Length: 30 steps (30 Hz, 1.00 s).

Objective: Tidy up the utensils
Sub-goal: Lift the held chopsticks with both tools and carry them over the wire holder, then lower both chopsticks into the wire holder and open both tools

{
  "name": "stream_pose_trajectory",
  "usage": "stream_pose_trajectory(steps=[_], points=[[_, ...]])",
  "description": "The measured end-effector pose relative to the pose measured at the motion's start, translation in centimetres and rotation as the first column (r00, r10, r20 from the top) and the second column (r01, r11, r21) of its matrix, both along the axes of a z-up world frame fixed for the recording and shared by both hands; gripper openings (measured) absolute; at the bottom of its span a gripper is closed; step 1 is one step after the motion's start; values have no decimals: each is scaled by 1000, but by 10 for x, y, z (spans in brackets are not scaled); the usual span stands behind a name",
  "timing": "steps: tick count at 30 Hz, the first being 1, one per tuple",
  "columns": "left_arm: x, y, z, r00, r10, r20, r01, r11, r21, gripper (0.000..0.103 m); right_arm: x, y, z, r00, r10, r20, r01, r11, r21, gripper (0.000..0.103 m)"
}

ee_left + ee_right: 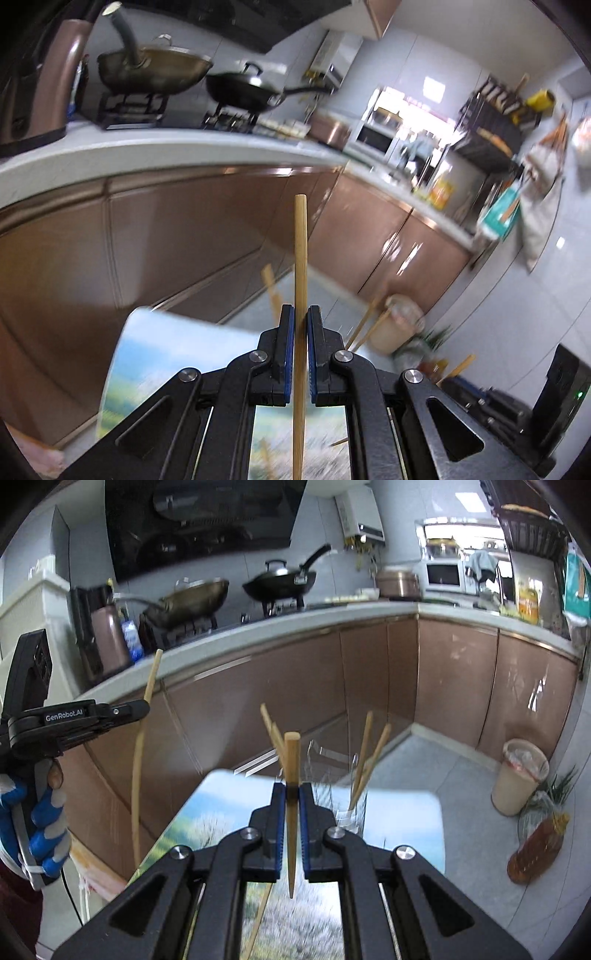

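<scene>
My left gripper (301,314) is shut on a wooden chopstick (300,251) that stands upright between its blue pads. In the right wrist view the same left gripper (142,707) shows at the left, holding its long chopstick (137,760). My right gripper (292,790) is shut on a second chopstick (291,760), thick end up. Beyond it, on the landscape-printed table (221,805), a clear glass (351,812) holds a few chopsticks (364,753). More chopsticks (271,729) lean behind the held one. A loose chopstick (258,919) lies below the right gripper.
Brown cabinets (295,686) under a white counter (258,635) run behind the table, with two woks (280,579) on the stove. A bin (521,775) and an oil bottle (535,849) stand on the floor at right. A gloved hand (48,812) holds the left gripper.
</scene>
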State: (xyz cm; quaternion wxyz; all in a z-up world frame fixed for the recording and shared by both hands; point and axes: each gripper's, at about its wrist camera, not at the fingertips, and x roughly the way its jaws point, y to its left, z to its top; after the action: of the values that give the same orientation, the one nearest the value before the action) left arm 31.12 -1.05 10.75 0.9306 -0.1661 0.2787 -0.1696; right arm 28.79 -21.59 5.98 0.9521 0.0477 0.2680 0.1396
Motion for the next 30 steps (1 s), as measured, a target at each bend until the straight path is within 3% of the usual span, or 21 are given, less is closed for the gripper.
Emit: stream_pose_trajectory(steps=[8, 14, 18, 30], points=[[62, -20, -2, 994, 88, 67, -80, 990, -112, 6, 48, -20, 25, 996, -41, 84, 40, 999, 17, 6], [95, -41, -35, 979, 183, 90, -168, 973, -158, 6, 85, -30, 9, 995, -42, 87, 39, 999, 31, 6], [108, -52, -58, 952, 273, 137, -254, 956, -146, 6, 103, -32, -13, 996, -40, 76, 39, 999, 12, 6], [120, -87, -116, 918, 334, 214, -327, 943, -65, 6, 127, -35, -61, 1000, 5, 27, -5, 1000, 16, 6]])
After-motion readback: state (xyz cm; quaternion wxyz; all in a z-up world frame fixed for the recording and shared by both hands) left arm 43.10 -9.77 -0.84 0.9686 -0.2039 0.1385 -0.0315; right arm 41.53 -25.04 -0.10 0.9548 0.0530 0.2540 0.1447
